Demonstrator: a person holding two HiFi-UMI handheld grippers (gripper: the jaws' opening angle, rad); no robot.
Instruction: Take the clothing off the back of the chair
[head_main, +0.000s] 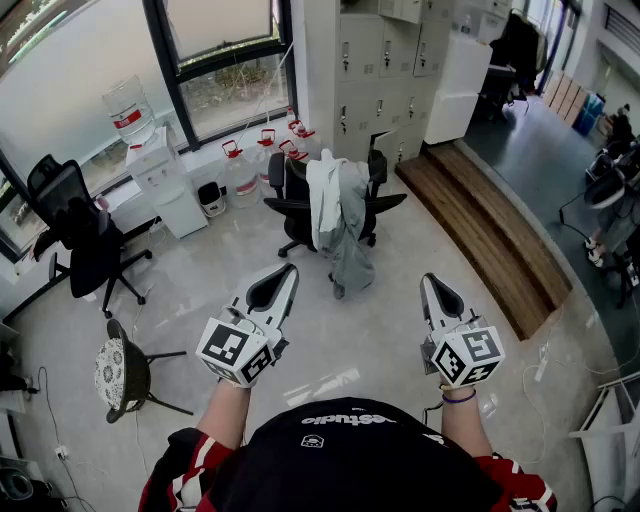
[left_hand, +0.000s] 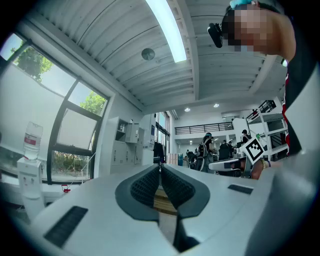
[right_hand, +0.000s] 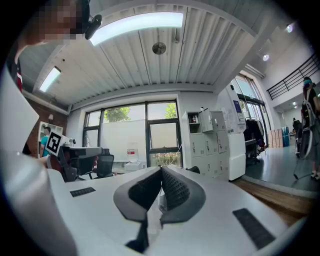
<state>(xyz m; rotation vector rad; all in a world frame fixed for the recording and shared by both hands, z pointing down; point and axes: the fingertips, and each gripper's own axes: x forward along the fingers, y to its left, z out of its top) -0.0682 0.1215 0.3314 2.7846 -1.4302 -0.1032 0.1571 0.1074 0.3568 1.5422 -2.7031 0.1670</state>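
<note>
A pale tiled floor (head_main: 400, 330) fills an office lined with grey lockers (head_main: 375, 70) and a raised wooden platform (head_main: 480, 230) at the right. At the centre, well apart from the person, stands a black office chair (head_main: 285, 190) near the lockers. The clothing (head_main: 338, 215), pale white and grey-green, hangs draped over its back and trails down almost to the floor. A second black office chair (head_main: 85, 245) sits at the left by the window, with a white water dispenser (head_main: 170, 185) against the wall between the two chairs and a small round stool (head_main: 120, 370) in the near left. In the foreground, the person holds both tools level, pointed toward the draped chair. The left hand-held gripper (head_main: 288, 270) has its jaws closed together with nothing between them. The right hand-held gripper (head_main: 428, 280) is likewise closed and empty. Neither touches the clothing.
</note>
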